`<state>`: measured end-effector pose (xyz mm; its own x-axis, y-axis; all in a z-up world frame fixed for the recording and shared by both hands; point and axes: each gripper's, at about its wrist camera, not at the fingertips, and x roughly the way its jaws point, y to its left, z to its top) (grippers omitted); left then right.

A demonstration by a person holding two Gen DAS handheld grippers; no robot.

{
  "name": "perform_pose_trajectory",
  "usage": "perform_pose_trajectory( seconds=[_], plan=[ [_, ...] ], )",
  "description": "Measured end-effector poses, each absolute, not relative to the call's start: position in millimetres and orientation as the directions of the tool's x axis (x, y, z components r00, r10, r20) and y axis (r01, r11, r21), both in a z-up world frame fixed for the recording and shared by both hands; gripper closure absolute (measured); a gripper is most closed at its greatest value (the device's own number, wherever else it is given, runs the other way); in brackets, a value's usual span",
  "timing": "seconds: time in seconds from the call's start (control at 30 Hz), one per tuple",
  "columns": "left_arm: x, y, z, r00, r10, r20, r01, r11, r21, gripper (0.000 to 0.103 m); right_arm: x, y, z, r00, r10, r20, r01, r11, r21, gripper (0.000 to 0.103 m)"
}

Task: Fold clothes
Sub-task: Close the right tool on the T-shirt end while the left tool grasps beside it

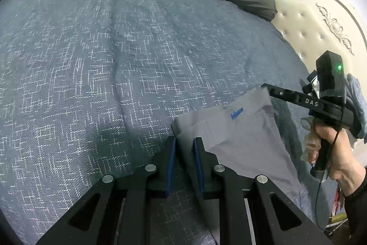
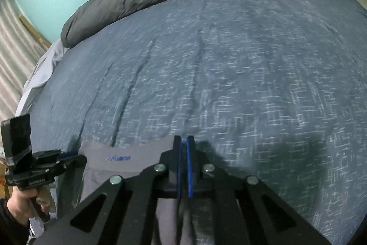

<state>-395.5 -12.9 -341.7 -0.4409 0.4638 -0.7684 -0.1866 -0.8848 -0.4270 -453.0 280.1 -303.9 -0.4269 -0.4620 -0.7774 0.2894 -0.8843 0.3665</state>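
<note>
Holding the grey garment (image 1: 243, 137) up off the bed (image 1: 114, 61), probably stretching its waistband taut between two corners for a clean fold. Left gripper (image 1: 185, 141) pinching the near-left corner of the waistband, narrow gap filled with cloth. Right gripper (image 2: 184, 139) clamping nearly closed on the garment's opposite edge, fabric apparently bunched between the pads, though blur is obscuring it. Hanging just above the bed's patterned cover.

My right gripper (image 2: 184, 141) is closed on the edge of the grey garment (image 2: 128, 161), which lies on the blue bedspread (image 2: 229, 61). At the left, my left gripper (image 2: 75, 156) touches its corner.
</note>
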Motion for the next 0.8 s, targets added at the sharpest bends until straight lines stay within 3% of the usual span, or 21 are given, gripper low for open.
perform_pose_trajectory(
  seconds=[0.13,0.17,0.2,0.27,0.4,0.5,0.8],
  plan=[
    [-394.0,-15.5,-339.2,-0.443,0.470,-0.764,-0.178,-0.881,-0.439,0.085,-454.2,284.6,-303.1,-0.397,-0.521,-0.756,0.282,-0.853,0.439,0.095],
    [-393.1,-16.6,-338.4,-0.444,0.472,-0.762,-0.177,-0.880,-0.442,0.085,-452.7,285.2,-301.2,-0.402,-0.522,-0.752,0.280,-0.853,0.442,0.083],
    [-392.2,-17.6,-337.6,-0.445,0.474,-0.760,-0.175,-0.878,-0.445,0.085,-450.8,284.5,-299.2,-0.402,-0.537,-0.742,0.291,-0.843,0.452,0.063],
    [-391.9,-18.2,-336.8,-0.445,0.477,-0.758,-0.175,-0.876,-0.449,0.085,-448.8,281.5,-296.7,-0.387,-0.562,-0.731,0.317,-0.825,0.467,0.054],
    [-389.7,-22.7,-334.3,-0.456,0.488,-0.744,-0.152,-0.867,-0.475,0.083,-445.6,281.4,-294.1,-0.380,-0.593,-0.710,0.345,-0.803,0.486,0.053],
    [-389.0,-24.5,-335.3,-0.460,0.491,-0.740,-0.141,-0.863,-0.485,0.072,-444.7,273.9,-298.9,-0.353,-0.583,-0.732,0.376,-0.804,0.460,0.047],
    [-399.0,-11.3,-346.4,-0.447,0.507,-0.737,-0.142,-0.854,-0.501,0.071,-451.5,257.9,-319.4,-0.317,-0.544,-0.777,0.374,-0.824,0.425,0.047]
  ],
)
